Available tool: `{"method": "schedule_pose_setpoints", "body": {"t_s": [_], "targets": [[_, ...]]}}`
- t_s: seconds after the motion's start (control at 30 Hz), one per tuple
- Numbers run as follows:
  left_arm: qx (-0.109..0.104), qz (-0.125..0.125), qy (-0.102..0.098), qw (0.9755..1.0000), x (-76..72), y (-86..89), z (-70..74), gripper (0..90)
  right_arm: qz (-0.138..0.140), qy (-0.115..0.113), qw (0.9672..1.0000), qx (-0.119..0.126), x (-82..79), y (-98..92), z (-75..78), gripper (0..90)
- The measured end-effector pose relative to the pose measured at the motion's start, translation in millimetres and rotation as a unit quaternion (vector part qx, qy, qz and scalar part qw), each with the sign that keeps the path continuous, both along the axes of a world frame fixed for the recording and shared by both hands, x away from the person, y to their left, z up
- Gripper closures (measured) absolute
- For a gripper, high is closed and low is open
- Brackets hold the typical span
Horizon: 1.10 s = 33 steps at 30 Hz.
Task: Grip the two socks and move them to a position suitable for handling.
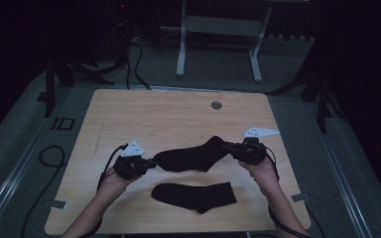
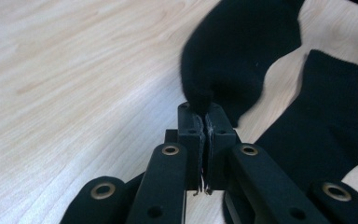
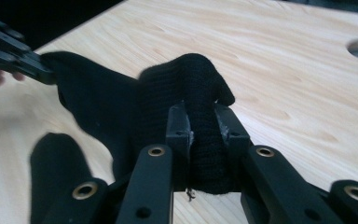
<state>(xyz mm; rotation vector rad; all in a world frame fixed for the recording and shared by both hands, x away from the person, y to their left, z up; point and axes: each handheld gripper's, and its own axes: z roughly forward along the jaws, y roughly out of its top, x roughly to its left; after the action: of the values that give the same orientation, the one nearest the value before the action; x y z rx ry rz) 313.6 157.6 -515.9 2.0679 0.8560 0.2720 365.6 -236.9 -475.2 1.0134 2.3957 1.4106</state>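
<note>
We held the black sock [image 1: 193,154] stretched between us above the bench [image 1: 168,114], its long axis running from the left gripper [image 1: 149,162], jaws pinched nearly flat on one end, to the right gripper [image 1: 232,148], jaws clamped on bunched fabric; the second sock [image 1: 194,195] lay just nearer us.

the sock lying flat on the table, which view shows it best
The high view: the flat sock lies whole on the table, nearer the person than the held sock. The left gripper view gives its cuff end; the right gripper view shows one dark end.
</note>
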Motion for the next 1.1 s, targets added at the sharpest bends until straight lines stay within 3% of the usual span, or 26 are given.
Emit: {"method": "schedule_pose_setpoints", "body": {"t_s": [0.1, 0.2, 0.27, 0.4, 0.57, 0.67, 0.8, 0.9, 1.1], "targets": [[0.01, -0.003, 0.013, 0.9999, 6.7, 0.1, -5.6, 87.6, -0.016, 0.01, 0.9997, -0.012, 2.9, -6.2, -12.3, 76.0], [0.023, -0.01, 0.032, 0.9992, 15.0, -2.4, -12.5, 87.5, -0.025, 0.017, 0.9986, -0.044, 2.9, -5.9, -27.7, 74.9], [0.029, -0.017, 0.043, 0.9985, 18.1, -3.5, -14.9, 87.4, -0.026, 0.022, 0.9983, -0.048, 2.8, -5.4, -33.3, 74.9], [0.041, -0.022, 0.067, 0.9967, 29.9, -7.7, -25.3, 87.1, -0.03, 0.052, 0.996, -0.065, 4.9, -7.2, -58.1, 71.0], [0.046, -0.007, 0.066, 0.9968, 36.5, -5.9, -29.2, 84.8, -0.039, 0.066, 0.9936, -0.083, 4.9, -11.9, -68.3, 56.2], [0.042, 0.01, 0.062, 0.9972, 37.2, -1.4, -29.0, 73.4, -0.041, 0.068, 0.9926, -0.092, 3.7, -15.8, -69.3, 49.7], [0.041, 0.036, 0.055, 0.997, 35.9, 6.6, -25.8, 58.4, -0.048, 0.062, 0.9921, -0.098, 2.4, -20.1, -66.6, 50.6], [0.027, 0.043, 0.045, 0.9977, 31.5, 8.6, -21.5, 57.9, -0.05, 0.057, 0.9927, -0.094, 2.6, -20.6, -63.7, 51.4], [0.024, 0.014, 0.033, 0.9991, 24.7, -5.1, -16.6, 57.9, -0.044, 0.04, 0.9936, -0.096, 8.8, -11.1, -54.5, 54.7]]}}
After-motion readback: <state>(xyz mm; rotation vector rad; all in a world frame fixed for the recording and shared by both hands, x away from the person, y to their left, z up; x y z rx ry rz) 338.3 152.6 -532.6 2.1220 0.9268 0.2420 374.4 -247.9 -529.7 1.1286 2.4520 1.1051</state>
